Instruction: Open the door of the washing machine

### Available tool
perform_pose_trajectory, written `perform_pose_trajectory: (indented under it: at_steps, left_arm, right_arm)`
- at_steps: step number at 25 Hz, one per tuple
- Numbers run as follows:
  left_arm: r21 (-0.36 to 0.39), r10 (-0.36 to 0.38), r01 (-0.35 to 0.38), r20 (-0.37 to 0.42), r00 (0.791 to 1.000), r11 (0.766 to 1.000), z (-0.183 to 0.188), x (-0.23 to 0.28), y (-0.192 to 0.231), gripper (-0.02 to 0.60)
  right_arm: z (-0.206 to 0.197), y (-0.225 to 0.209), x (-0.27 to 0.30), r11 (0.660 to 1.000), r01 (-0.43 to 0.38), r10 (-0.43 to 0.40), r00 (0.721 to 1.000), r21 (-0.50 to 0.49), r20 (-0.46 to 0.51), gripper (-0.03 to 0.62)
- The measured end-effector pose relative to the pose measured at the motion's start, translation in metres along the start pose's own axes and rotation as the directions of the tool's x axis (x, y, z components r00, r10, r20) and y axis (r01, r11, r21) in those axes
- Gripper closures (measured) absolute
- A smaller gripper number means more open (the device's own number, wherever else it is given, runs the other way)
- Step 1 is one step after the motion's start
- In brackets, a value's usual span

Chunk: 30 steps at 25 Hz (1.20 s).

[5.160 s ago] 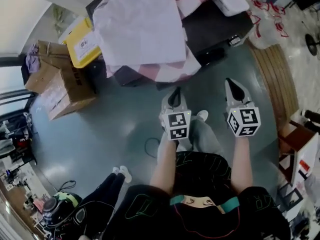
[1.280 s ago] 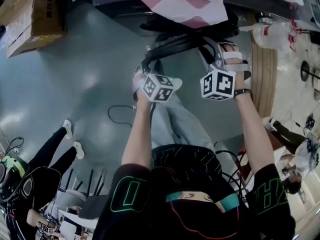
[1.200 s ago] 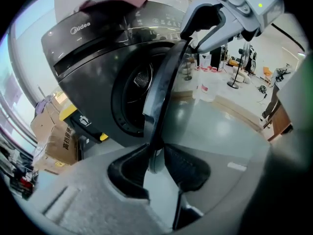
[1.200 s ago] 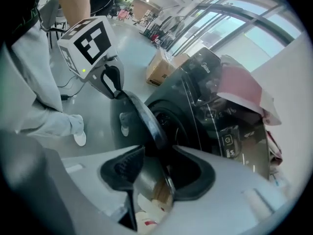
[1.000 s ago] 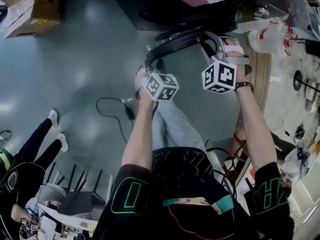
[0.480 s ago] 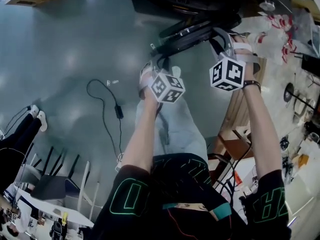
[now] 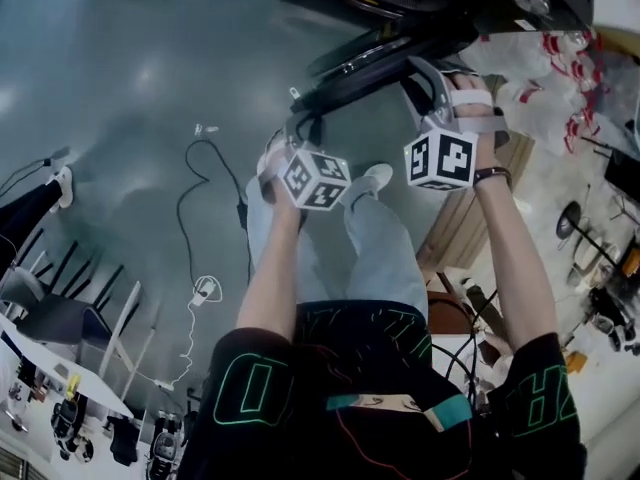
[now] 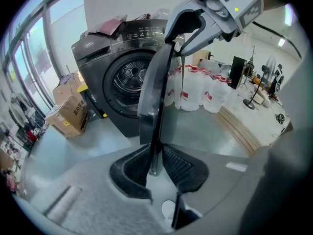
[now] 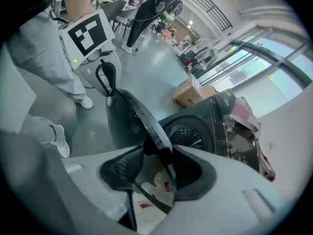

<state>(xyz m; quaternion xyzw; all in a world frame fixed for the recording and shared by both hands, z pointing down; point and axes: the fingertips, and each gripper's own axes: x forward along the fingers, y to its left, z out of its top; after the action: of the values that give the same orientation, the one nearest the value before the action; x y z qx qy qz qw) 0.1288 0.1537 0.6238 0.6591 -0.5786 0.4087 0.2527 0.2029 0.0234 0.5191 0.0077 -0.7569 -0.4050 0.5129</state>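
The dark washing machine (image 8: 100, 67) stands with its drum (image 8: 131, 78) exposed. Its round door (image 8: 152, 97) is swung out and I see it edge-on. My left gripper (image 8: 156, 166) has the door's lower rim between its pads, and its jaws are closing on it. In the head view the left gripper (image 7: 300, 128) sits at the near end of the door (image 7: 370, 58) and the right gripper (image 7: 420, 76) farther along. My right gripper (image 9: 155, 168) is clamped wide over the thick rim of the door (image 9: 139, 119). The machine (image 9: 220, 126) is behind it.
Cardboard boxes (image 8: 68, 112) lie left of the machine and water jugs (image 8: 200, 89) to its right, beside a wooden strip (image 8: 244, 126). A cable (image 7: 200, 208) runs across the floor. My own shoe (image 7: 375, 178) is under the door. Another person (image 9: 151, 4) stands far off.
Both grippers kept hold of the door rim while it swung farther out from the machine. The head view has drifted away from the boxes, which are now out of sight.
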Motion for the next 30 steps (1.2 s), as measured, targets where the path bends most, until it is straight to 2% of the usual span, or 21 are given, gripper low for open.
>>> perform_pose_trajectory:
  at_steps: [6,12,16,19,26,28,30]
  left_arm:
    - [-0.084,0.019,-0.025,-0.073,0.997,0.996,-0.007,-0.008,-0.055,0.502]
    - [-0.133,-0.019,0.001,-0.133,0.991,0.991,-0.008,-0.017,-0.108,0.506]
    - [-0.191,-0.005,-0.027,-0.162,0.987,0.981,-0.01,-0.021,-0.127,0.505]
    - [-0.206,0.022,-0.055,-0.162,0.987,0.977,-0.007,-0.02,-0.137,0.503]
    - [-0.231,0.01,-0.045,-0.152,0.988,0.972,-0.006,-0.021,-0.153,0.503]
    - [-0.24,-0.009,-0.027,-0.147,0.989,0.97,-0.005,-0.021,-0.159,0.503]
    - [-0.231,-0.056,0.023,-0.137,0.989,0.973,-0.004,-0.023,-0.166,0.505]
  right_arm:
    - [-0.018,0.025,-0.02,0.994,-0.043,0.051,0.996,-0.099,0.076,0.418]
    - [-0.039,0.048,-0.04,0.971,-0.079,0.102,0.991,-0.226,0.09,0.418]
    - [-0.042,0.053,-0.048,0.956,-0.083,0.116,0.988,-0.282,0.104,0.418]
    - [-0.049,0.055,-0.052,0.948,-0.086,0.13,0.984,-0.307,0.125,0.418]
    - [-0.056,0.062,-0.056,0.929,-0.086,0.142,0.981,-0.361,0.133,0.418]
    - [-0.06,0.064,-0.058,0.92,-0.083,0.143,0.981,-0.382,0.13,0.418]
    - [-0.063,0.066,-0.061,0.916,-0.099,0.152,0.982,-0.388,0.108,0.418]
